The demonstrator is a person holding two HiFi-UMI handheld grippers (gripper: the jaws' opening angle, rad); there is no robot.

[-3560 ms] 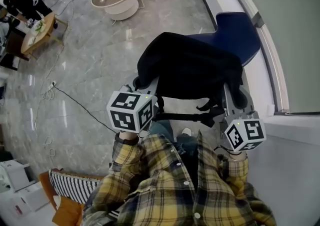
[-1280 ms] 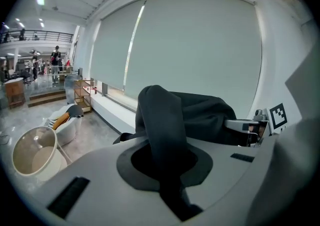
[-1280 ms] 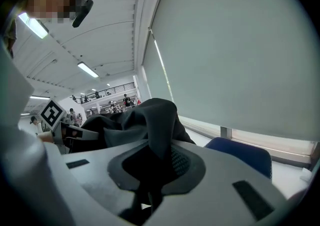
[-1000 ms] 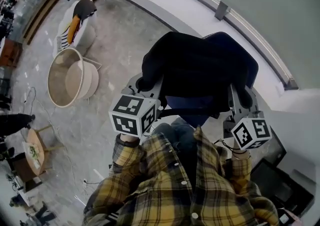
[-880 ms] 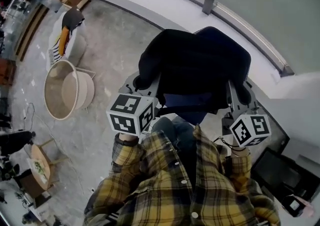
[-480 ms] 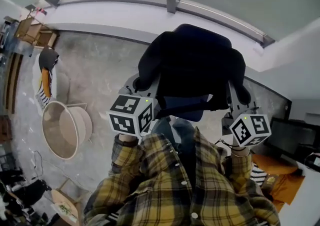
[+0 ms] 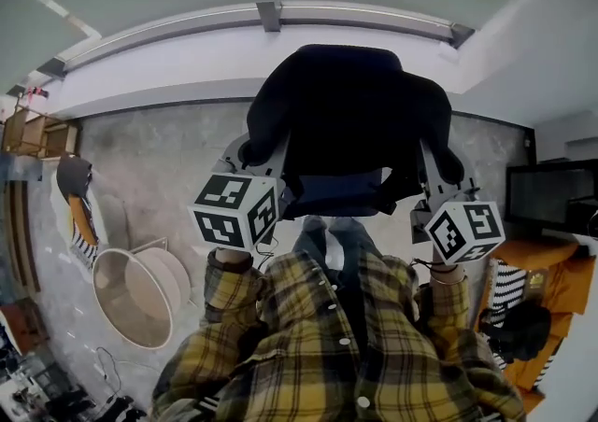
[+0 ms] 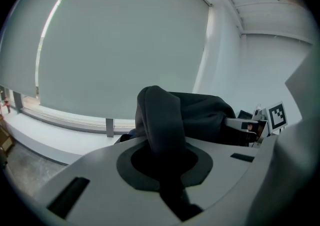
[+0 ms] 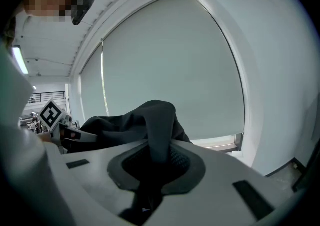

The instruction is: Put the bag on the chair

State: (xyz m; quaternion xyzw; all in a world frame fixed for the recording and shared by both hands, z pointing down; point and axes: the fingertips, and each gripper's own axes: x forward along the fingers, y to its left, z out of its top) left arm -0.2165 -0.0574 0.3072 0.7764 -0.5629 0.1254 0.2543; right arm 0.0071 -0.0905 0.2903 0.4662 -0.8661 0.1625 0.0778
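A black bag (image 7: 346, 117) hangs between my two grippers in the head view. My left gripper (image 7: 256, 151) is shut on its left edge and my right gripper (image 7: 447, 166) is shut on its right edge. A strip of the blue chair (image 7: 334, 194) shows below the bag; the bag hides the rest, and I cannot tell if it touches the chair. In the left gripper view a fold of the bag (image 8: 162, 117) is pinched in my left gripper (image 8: 162, 157). In the right gripper view a fold of the bag (image 9: 157, 120) is pinched in my right gripper (image 9: 156, 162).
A white window ledge (image 7: 177, 65) curves along the wall beyond the chair. A round wicker seat (image 7: 140, 294) stands on the floor at lower left. A dark screen (image 7: 551, 194) and orange cushions (image 7: 537, 285) are at right. My plaid shirt (image 7: 327, 345) fills the bottom.
The view has swung round: wall and ledge now lie straight ahead and the wicker seat has slid to lower left. Both grippers keep hold of the bag, which now covers most of the chair.
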